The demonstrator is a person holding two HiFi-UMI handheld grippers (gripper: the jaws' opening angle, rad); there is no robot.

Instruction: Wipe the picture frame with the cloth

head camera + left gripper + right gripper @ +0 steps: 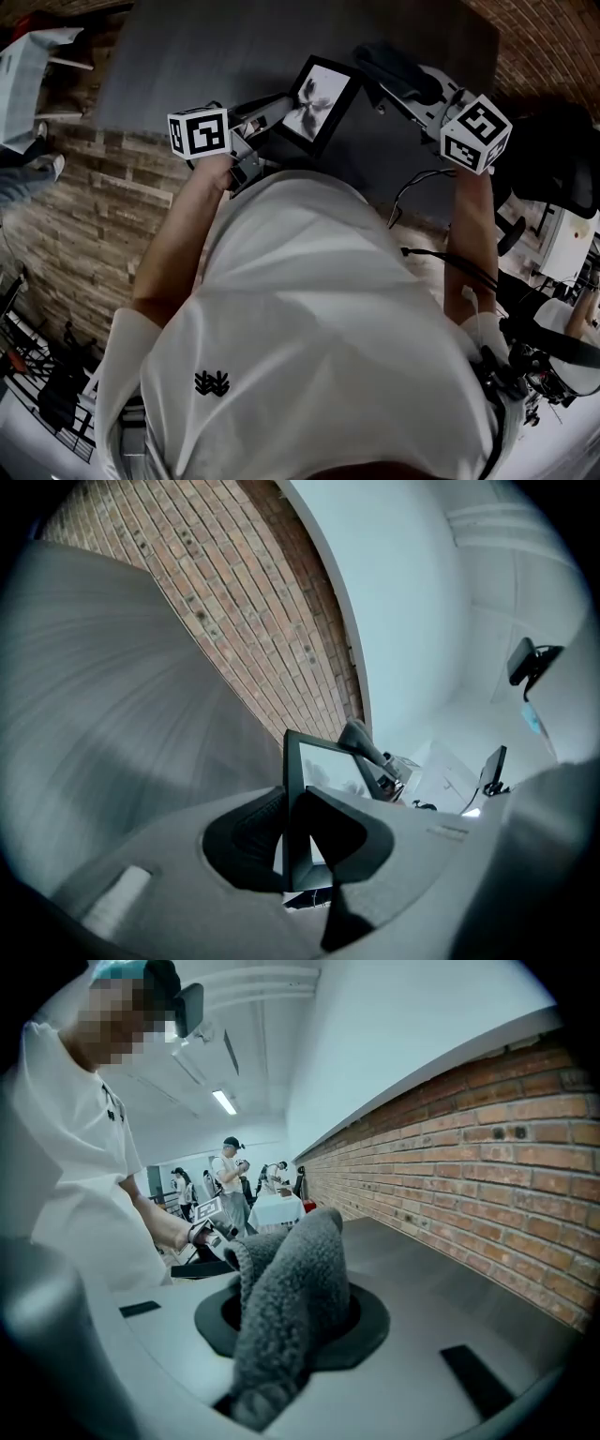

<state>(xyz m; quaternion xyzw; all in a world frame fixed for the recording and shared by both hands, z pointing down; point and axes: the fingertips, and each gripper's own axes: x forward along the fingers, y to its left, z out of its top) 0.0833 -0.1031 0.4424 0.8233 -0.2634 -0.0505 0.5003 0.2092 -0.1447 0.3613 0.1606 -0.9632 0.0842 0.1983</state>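
Note:
A black picture frame with a pale flower print is held up over the dark table, tilted. My left gripper is shut on the frame's left edge; in the left gripper view the frame stands on edge between the dark pads. A grey fleecy cloth is bunched in my right gripper, which is shut on it. In the head view the cloth hangs just right of the frame's upper right corner; I cannot tell whether it touches the frame.
A red brick wall runs along the far side of the table. The floor is wood-look planks. Black office chairs and cables stand at the right. People and a white-covered table are farther back in the room.

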